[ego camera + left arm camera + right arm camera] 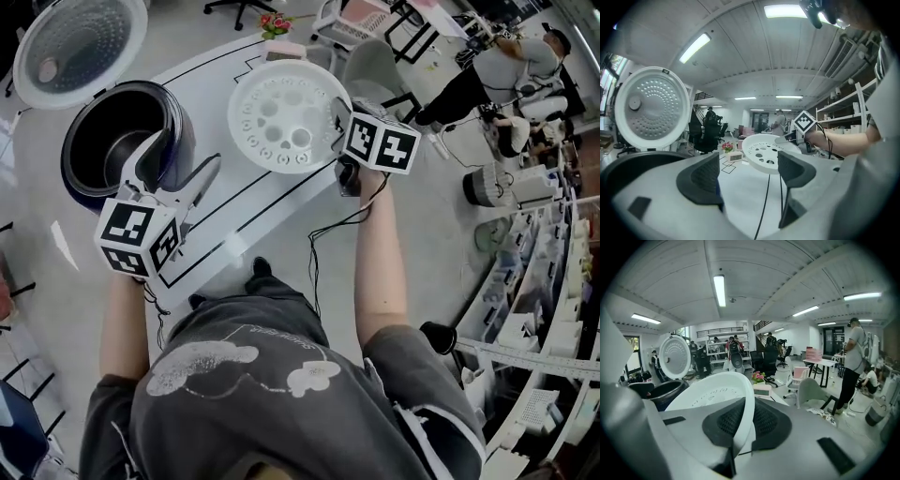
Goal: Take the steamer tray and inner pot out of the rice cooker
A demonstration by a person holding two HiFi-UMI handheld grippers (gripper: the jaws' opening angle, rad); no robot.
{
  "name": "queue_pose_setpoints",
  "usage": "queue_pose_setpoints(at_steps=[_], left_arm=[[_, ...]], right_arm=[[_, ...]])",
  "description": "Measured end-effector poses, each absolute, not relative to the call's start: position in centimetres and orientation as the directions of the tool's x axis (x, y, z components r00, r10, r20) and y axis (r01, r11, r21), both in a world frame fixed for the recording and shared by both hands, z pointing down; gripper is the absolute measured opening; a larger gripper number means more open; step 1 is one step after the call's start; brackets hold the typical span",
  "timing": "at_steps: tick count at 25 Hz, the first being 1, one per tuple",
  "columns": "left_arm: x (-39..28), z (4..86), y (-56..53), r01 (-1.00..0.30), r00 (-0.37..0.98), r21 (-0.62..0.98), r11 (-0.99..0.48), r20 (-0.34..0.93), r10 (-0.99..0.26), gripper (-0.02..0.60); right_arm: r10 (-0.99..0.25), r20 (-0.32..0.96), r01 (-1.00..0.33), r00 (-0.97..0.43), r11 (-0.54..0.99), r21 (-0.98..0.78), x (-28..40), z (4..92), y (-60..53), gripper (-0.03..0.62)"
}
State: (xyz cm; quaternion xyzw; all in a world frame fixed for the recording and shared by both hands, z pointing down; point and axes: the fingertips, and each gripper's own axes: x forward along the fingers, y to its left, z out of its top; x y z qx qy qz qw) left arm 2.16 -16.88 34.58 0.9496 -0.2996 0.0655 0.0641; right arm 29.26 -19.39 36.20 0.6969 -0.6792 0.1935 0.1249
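The white perforated steamer tray [281, 114] hangs over the table, clear of the cooker, with my right gripper [337, 117] shut on its right rim. In the right gripper view the tray rim [712, 392] is pinched between the dark pads [768, 420]. The dark rice cooker [127, 141] stands at the table's left end, its lid [80, 42] swung open, and the inner pot [117, 150] sits inside. My left gripper [186, 155] is open and holds nothing, by the cooker's right side. In the left gripper view, the tray [766, 152] shows past its spread pads [701, 180].
The white table [234, 246] carries black marked lines, with a small clock [736, 156] and flowers [275, 21] at its far end. A cable [328, 225] trails from the right gripper. Chairs stand beyond the table and a person [506, 66] works at the right.
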Motion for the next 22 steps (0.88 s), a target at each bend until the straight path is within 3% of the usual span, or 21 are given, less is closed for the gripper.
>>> queue_pose_setpoints(at_steps=[10, 22], left_arm=[[10.5, 40.7, -19.0, -0.604, 0.783, 0.123, -0.787, 0.273, -0.559, 0.393], [13.0, 48.5, -20.2, -0.713, 0.687, 0.181, -0.677, 0.372, -0.624, 0.393]], right_arm=[[-0.849, 0.525, -0.988, -0.059, -0.025, -0.15, 35.9, 45.0, -22.3, 0.046], [-0.795, 0.59, -0.984, -0.142, 0.046, -0.174, 37.1, 54.2, -24.3, 0.048]])
